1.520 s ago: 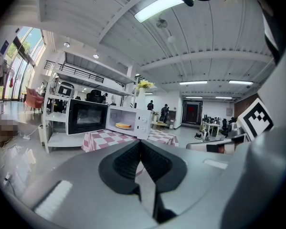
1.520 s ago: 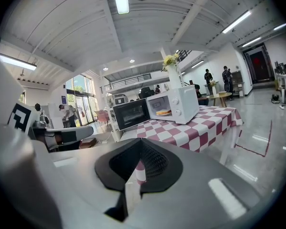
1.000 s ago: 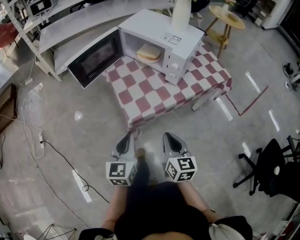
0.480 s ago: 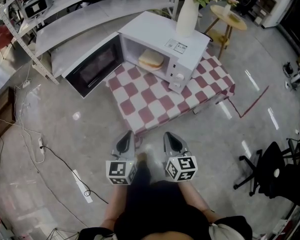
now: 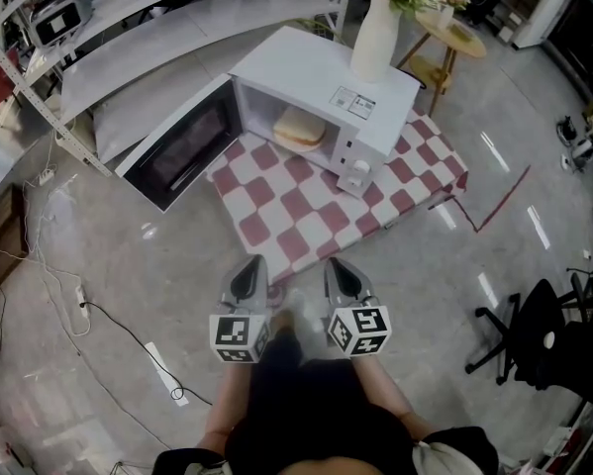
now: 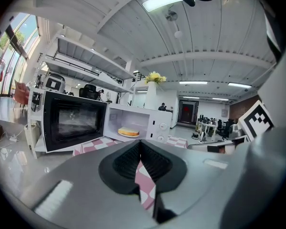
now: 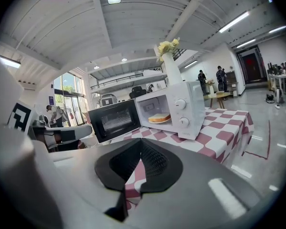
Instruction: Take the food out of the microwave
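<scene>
Left gripper point(image 6: 139, 143) and right gripper point(image 7: 142, 141) are closed, empty; gripper views alone reveal the plate point(image 7: 160, 121) under the sandwich point(image 7: 159, 117).

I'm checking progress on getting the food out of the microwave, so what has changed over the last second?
The person has stepped closer: the table and microwave now sit nearer the grippers in the head view. Nothing was gripped or let go. The left gripper and right gripper stay shut and empty. The door is still open, the bread still inside.
</scene>
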`<state>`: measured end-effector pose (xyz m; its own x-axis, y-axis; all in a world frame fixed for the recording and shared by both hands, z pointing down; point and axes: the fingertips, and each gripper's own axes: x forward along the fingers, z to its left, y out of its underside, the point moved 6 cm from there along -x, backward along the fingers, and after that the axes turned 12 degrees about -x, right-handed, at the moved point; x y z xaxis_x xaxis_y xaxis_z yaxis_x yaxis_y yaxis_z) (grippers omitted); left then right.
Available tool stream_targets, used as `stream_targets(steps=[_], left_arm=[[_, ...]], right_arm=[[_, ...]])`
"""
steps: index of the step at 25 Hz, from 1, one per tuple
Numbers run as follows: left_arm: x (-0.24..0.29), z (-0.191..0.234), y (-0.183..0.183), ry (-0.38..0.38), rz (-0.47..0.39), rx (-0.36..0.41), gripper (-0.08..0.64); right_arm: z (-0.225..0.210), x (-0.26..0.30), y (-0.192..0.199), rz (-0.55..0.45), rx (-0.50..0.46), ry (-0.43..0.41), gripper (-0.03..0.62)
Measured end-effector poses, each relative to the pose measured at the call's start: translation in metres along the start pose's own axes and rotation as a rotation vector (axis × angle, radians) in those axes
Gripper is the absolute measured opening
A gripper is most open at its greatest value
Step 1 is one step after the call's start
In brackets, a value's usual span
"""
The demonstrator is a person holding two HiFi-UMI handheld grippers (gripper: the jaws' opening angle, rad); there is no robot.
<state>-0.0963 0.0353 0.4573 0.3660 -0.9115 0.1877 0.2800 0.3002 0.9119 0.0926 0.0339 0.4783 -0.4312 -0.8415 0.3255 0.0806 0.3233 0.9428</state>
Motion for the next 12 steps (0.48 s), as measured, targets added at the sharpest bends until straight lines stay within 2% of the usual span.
stream_targets(steps=[12], left_arm=[[0.03,0.031,-0.015,0.036,0.002,0.004,0.009]], right_arm=[[0.002,0.041,-0.011,-0.01,0.002,0.032,0.0]])
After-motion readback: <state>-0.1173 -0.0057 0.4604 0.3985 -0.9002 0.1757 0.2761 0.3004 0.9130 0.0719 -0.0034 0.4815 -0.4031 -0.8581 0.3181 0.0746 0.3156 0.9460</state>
